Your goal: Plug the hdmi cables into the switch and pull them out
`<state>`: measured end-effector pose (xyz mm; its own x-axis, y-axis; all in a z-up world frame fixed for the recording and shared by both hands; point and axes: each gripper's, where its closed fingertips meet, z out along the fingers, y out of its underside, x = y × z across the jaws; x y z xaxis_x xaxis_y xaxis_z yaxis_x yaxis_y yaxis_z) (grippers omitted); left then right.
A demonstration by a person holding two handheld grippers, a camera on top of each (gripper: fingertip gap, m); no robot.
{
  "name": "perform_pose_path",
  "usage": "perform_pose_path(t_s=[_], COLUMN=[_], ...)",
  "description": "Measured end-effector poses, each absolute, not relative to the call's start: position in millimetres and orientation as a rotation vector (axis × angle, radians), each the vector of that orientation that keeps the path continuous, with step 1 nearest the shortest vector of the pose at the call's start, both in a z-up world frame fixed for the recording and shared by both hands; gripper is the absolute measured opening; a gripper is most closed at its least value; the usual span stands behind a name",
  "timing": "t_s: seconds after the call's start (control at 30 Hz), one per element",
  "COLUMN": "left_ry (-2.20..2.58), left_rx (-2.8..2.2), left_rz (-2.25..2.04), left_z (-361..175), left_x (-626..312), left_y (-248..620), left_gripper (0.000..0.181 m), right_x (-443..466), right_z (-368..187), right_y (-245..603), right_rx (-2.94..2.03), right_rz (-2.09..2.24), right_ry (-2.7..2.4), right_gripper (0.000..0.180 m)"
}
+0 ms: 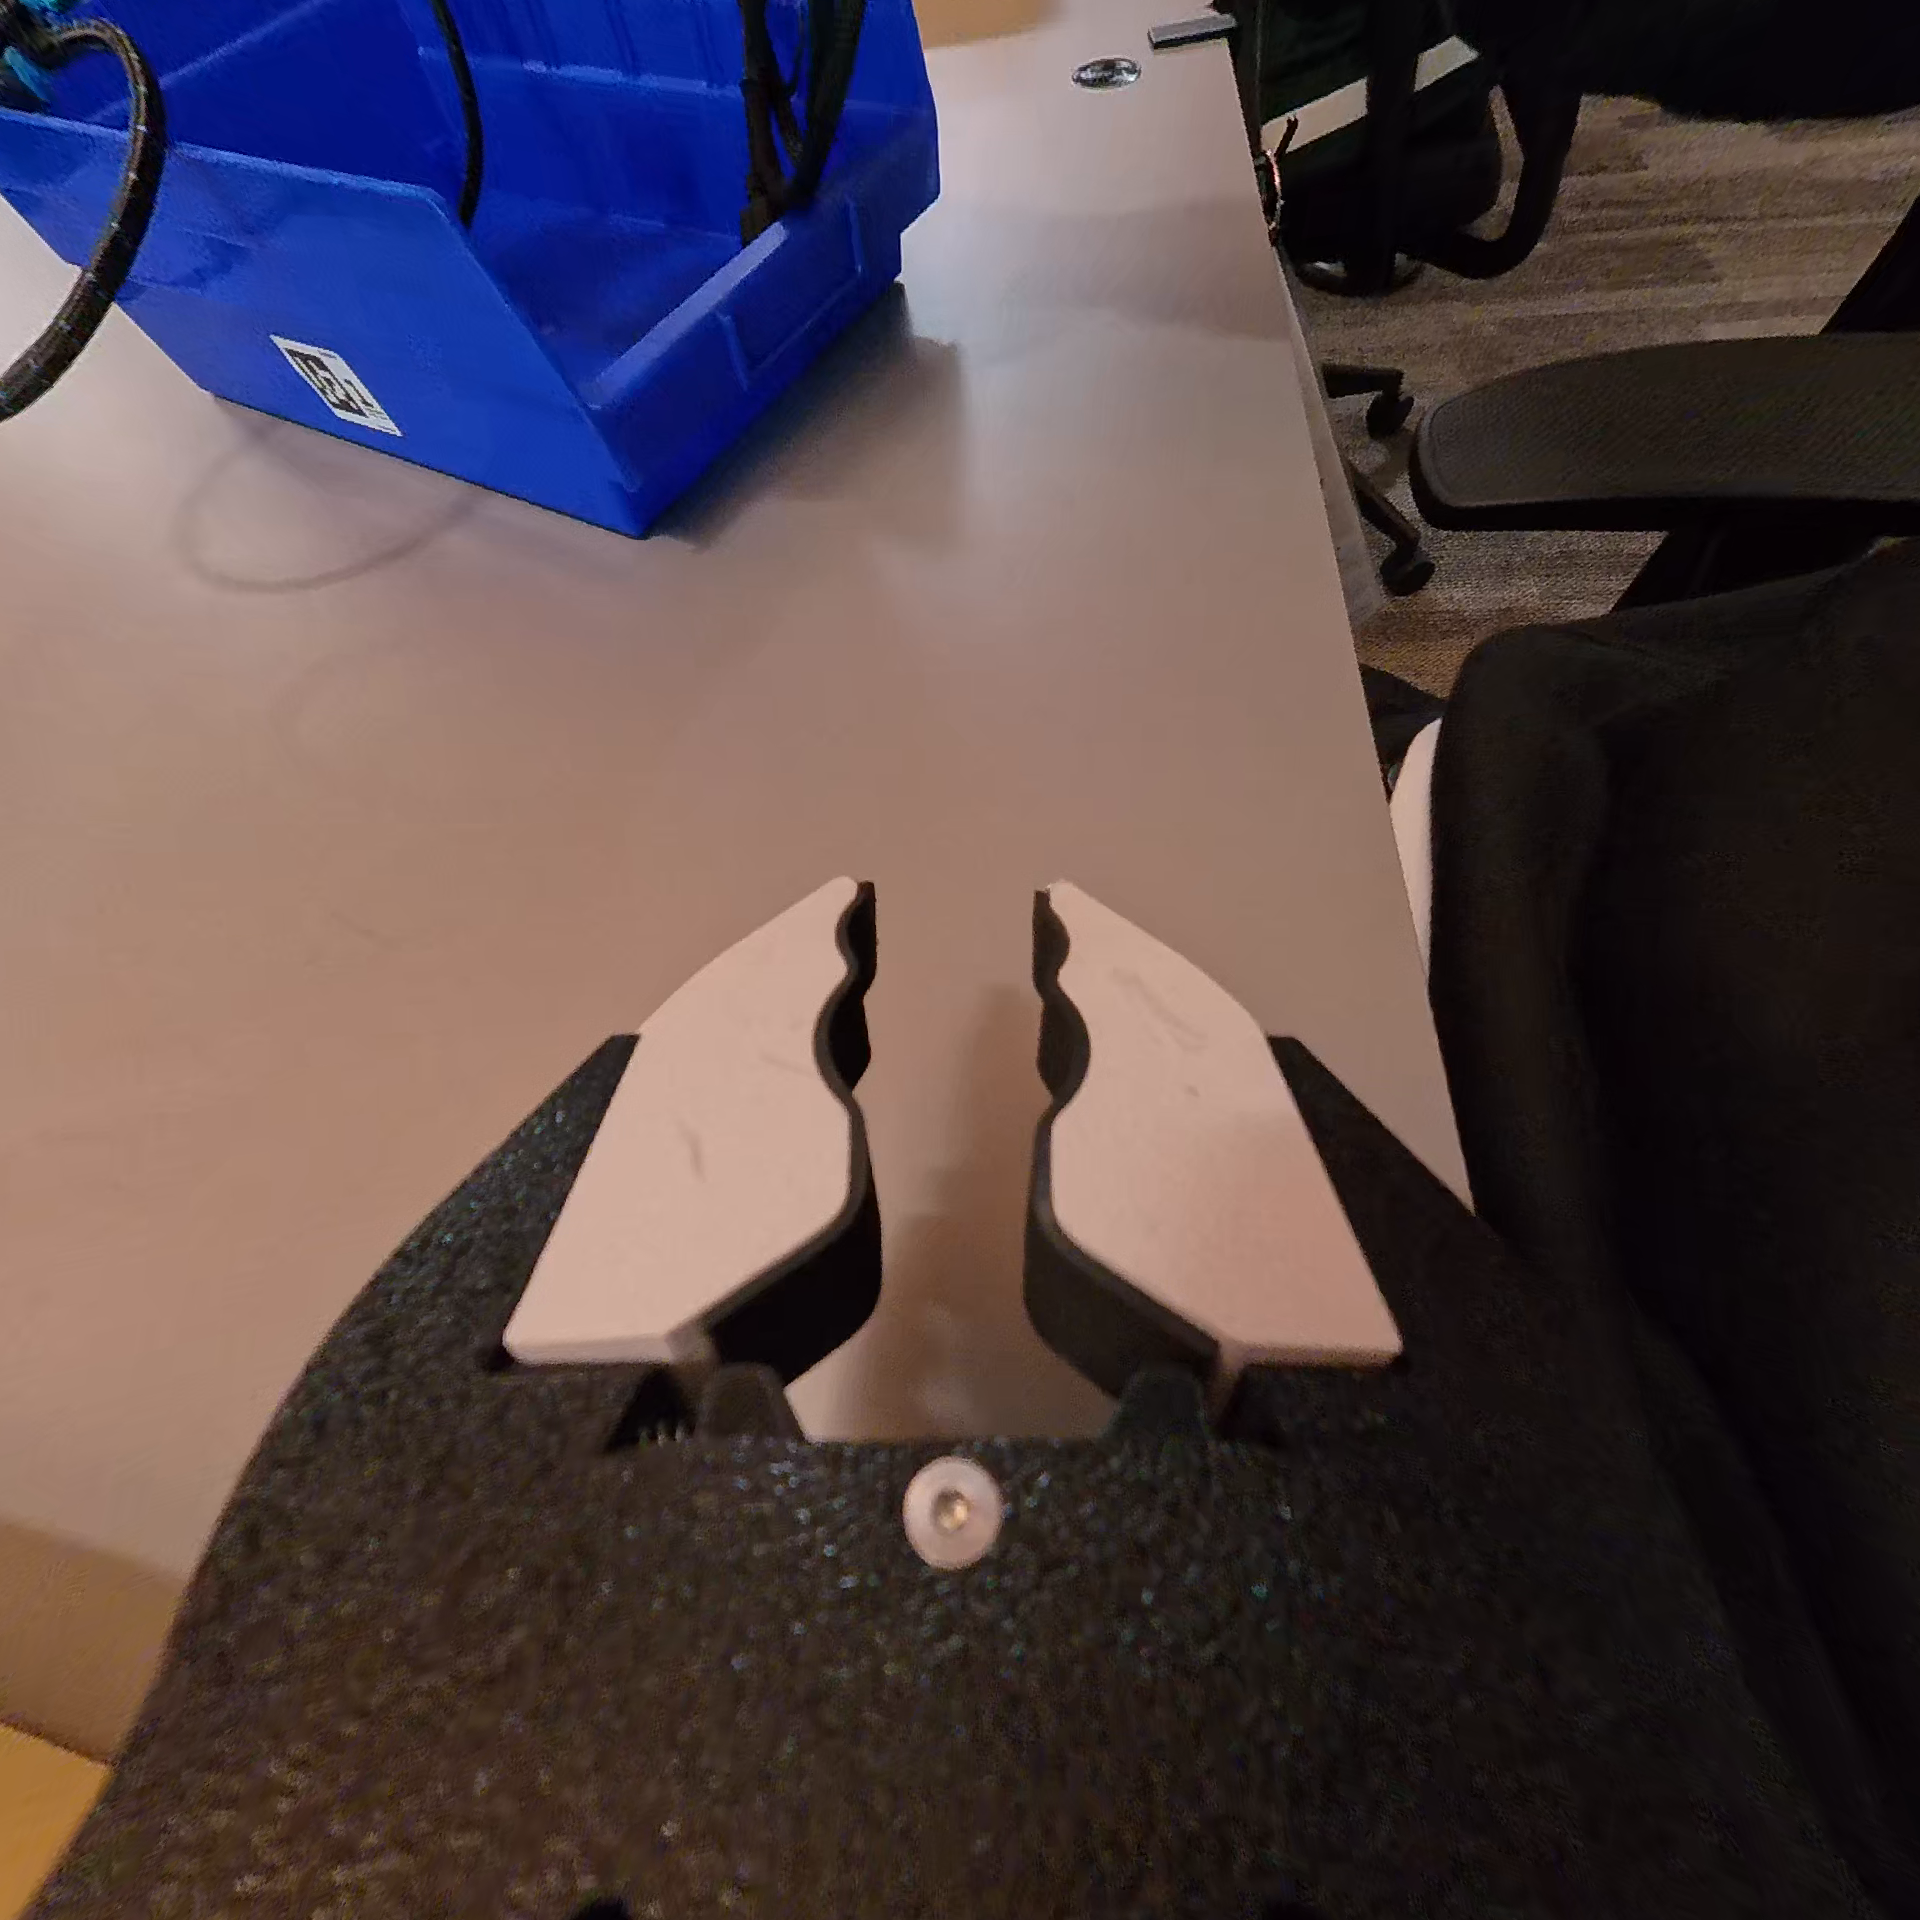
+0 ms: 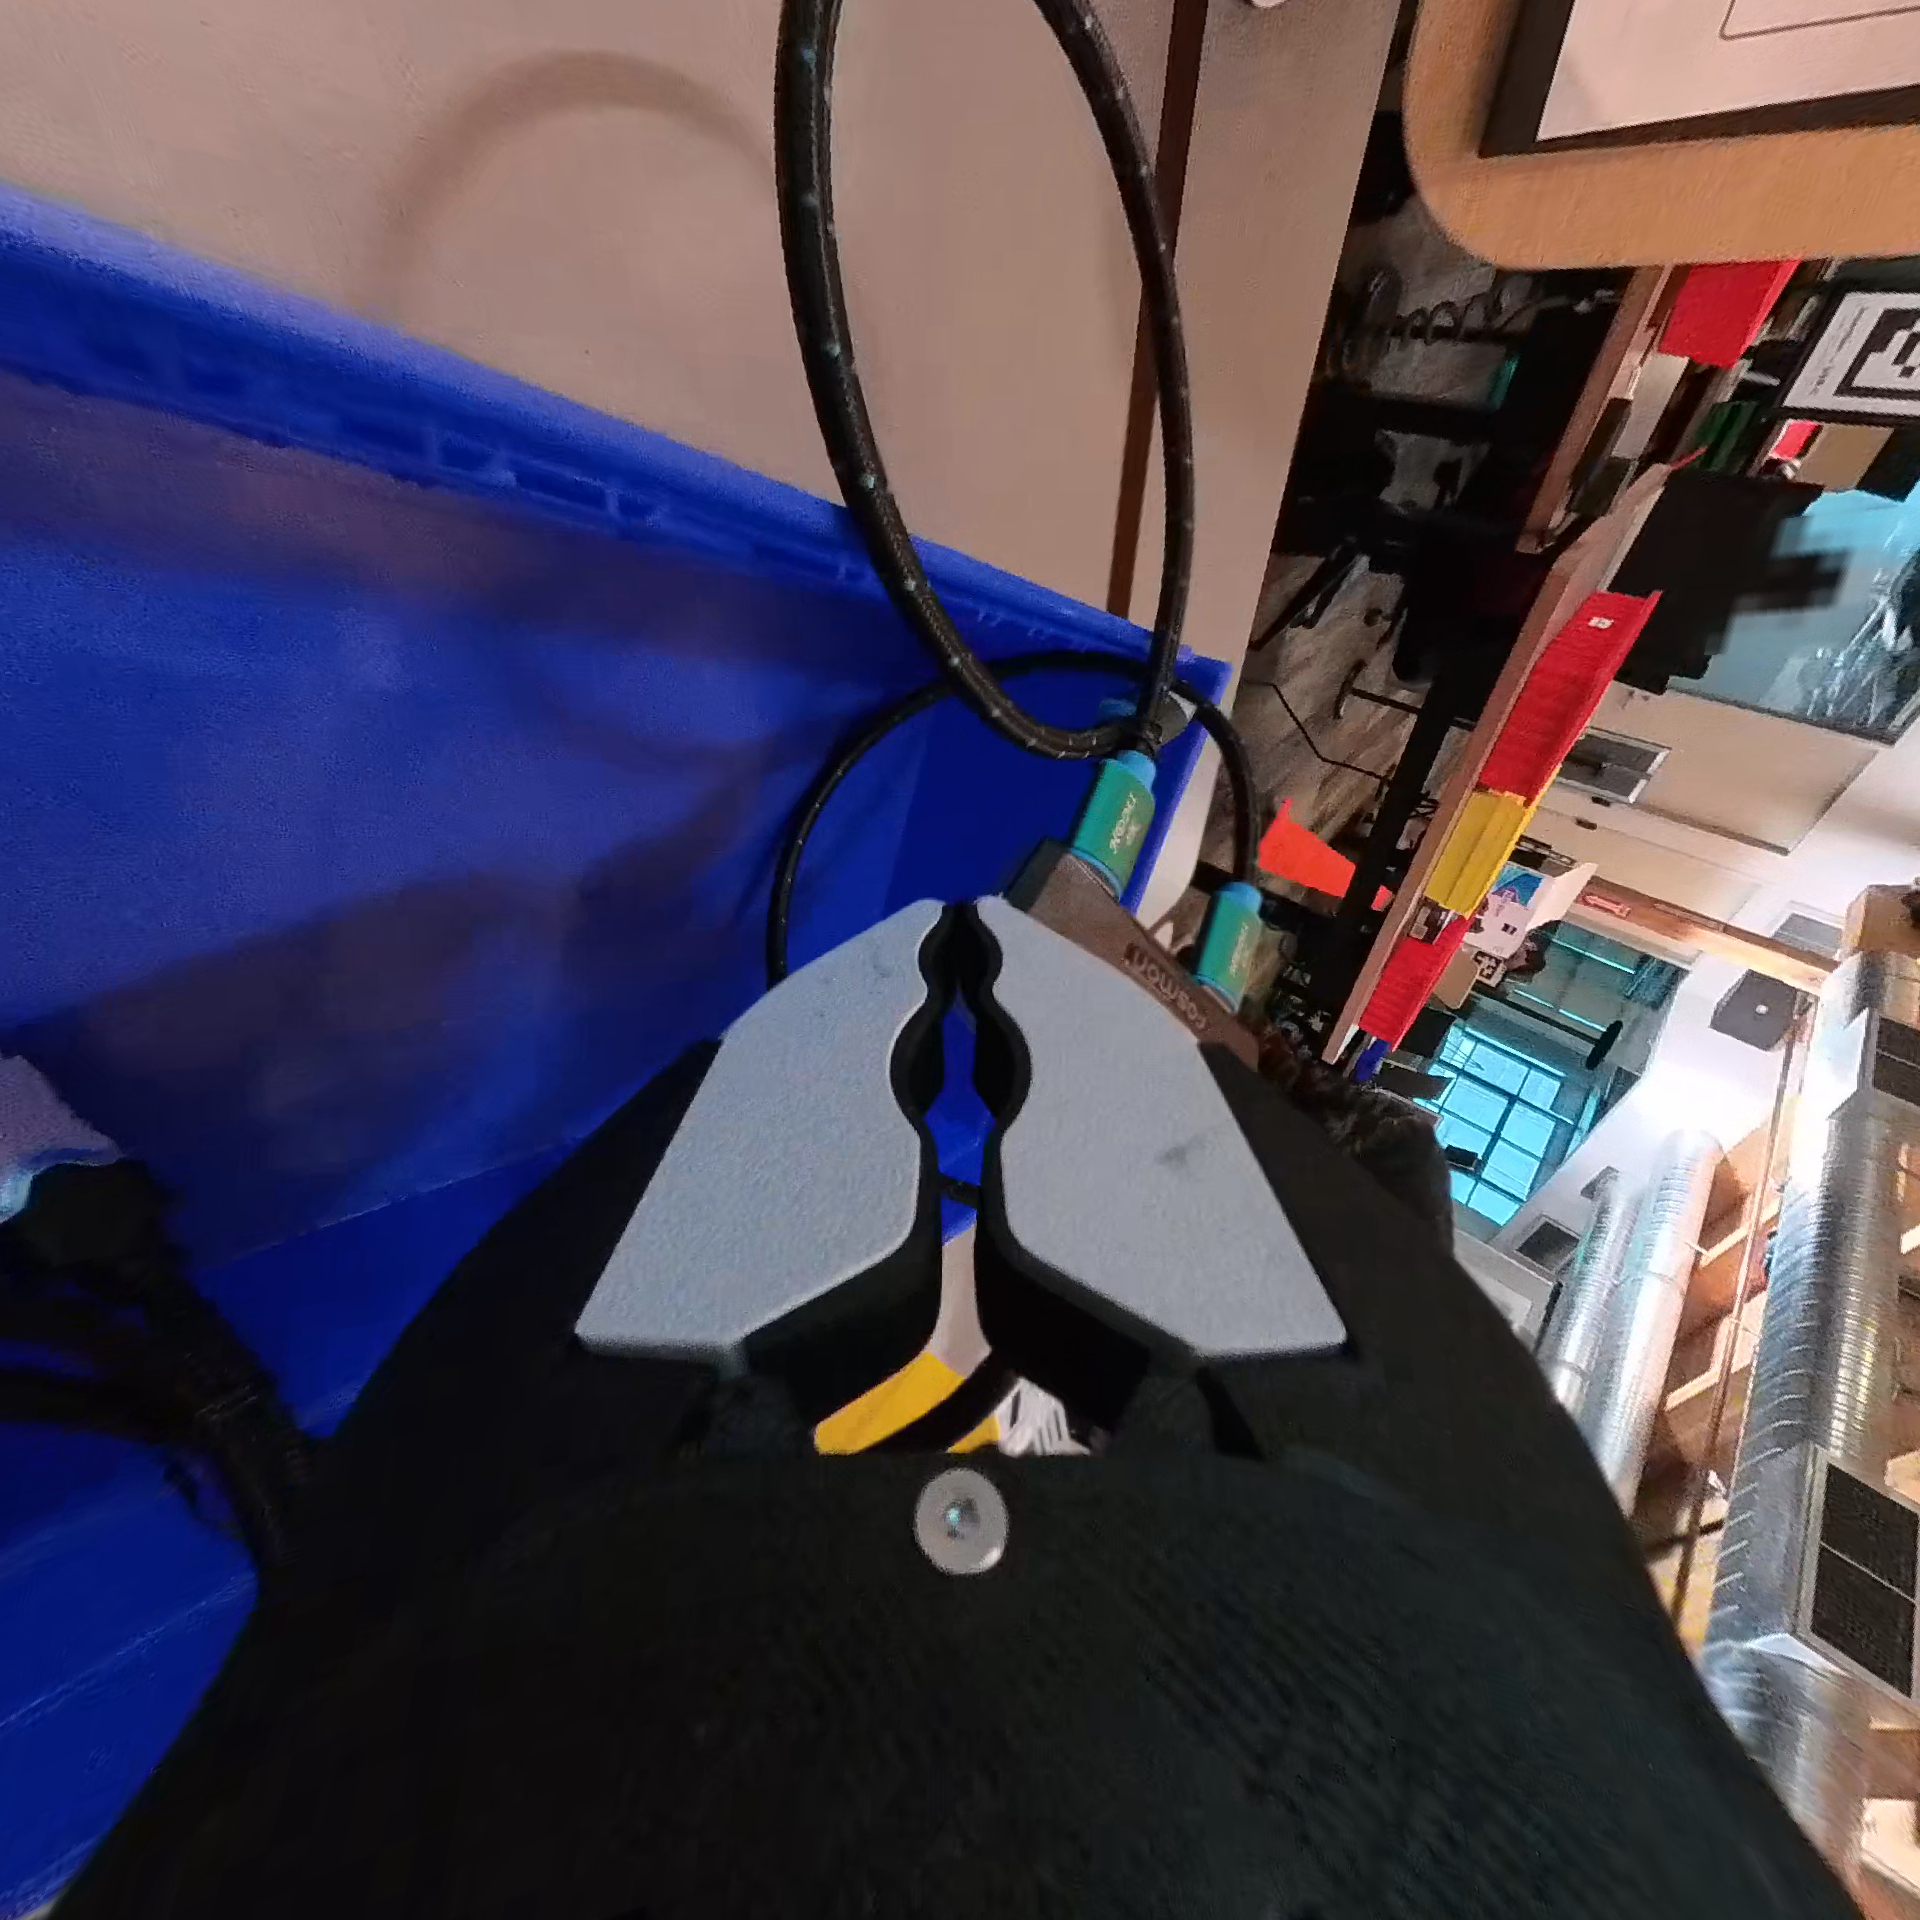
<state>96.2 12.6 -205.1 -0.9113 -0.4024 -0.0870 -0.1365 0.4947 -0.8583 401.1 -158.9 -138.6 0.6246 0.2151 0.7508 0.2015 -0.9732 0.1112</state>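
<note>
In the left wrist view my left gripper point(image 1: 954, 894) is open and empty, low over the bare beige table point(image 1: 644, 748). In the right wrist view my right gripper point(image 2: 961, 920) is shut, its pads meeting at the tips, over the blue bin point(image 2: 416, 790). The grey-brown switch point(image 2: 1101, 930) pokes out from behind the right finger point(image 2: 1132, 1122). Two teal HDMI plugs point(image 2: 1114, 821) point(image 2: 1231, 940) sit in it. A braided black cable point(image 2: 831, 364) loops up from the first plug. A thin black cable point(image 2: 800, 852) curves behind the fingers; I cannot tell if it is pinched.
The blue bin point(image 1: 499, 270) stands at the table's far left with black cables point(image 1: 114, 249) hanging over its walls. Black office chairs point(image 1: 1683, 935) crowd the table's right edge. Shelves with red and yellow bins point(image 2: 1538, 727) fill the right wrist view's background.
</note>
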Motion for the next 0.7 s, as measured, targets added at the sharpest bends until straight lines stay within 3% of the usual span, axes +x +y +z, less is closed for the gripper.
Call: perform_pose_path(t_s=[0.13, 0.27, 0.37, 0.5, 0.57, 0.7], left_ry=[2.474, 2.472, 2.473, 2.491, 2.500, 2.509], left_rx=[-0.451, -0.468, -0.469, -0.463, -0.462, -0.464], left_rz=[-1.364, -1.386, -1.396, -1.385, -1.370, -1.358], left_z=[-206.5, -206.2, -206.5, -210.2, -212.8, -216.8], left_x=[94.0, 94.8, 94.9, 93.8, 93.1, 91.6], left_y=[14.2, 16.0, 15.4, 12.9, 12.9, 16.5], left_gripper=[0.028, 0.028, 0.028, 0.028, 0.028, 0.028], right_x=[404.5, 403.4, 405.1, 409.5, 415.7, 419.3], right_z=[-127.9, -136.1, -141.7, -151.1, -161.9, -156.1], right_y=[-145.5, -140.2, -134.3, -112.4, -116.0, -120.2], right_rx=[2.848, 2.903, 2.898, 2.869, 2.749, 2.662], right_rz=[1.414, 1.365, 1.380, 1.462, 1.440, 1.461], right_ry=[0.400, 0.450, 0.487, 0.595, 0.631, 0.594], right_gripper=[0.000, 0.030, 0.041, 0.039, 0.015, 0.009])
